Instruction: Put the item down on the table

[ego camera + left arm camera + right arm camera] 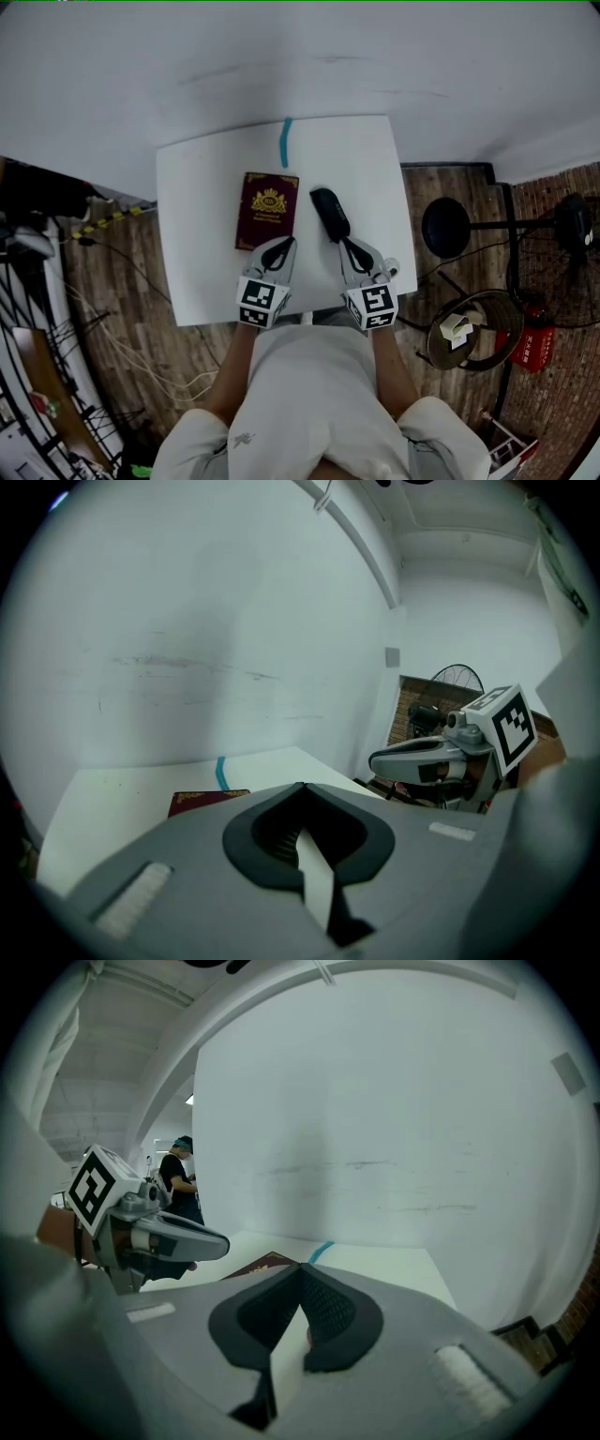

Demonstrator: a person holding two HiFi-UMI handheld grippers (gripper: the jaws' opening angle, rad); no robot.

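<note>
Though both clenched shut, left gripper [283,244] and right gripper [344,244] hold nothing. Black oblong item [330,214], glossy, lies flat on white table [197,234] just right of maroon booklet [267,210].

- Left of the maroon booklet [267,210], the surface [197,234] is bare to its edge.
- Just right of the booklet, a black oblong object [330,213] blocks the way.
- Beyond the booklet lies flat blue tape [286,141].
</note>
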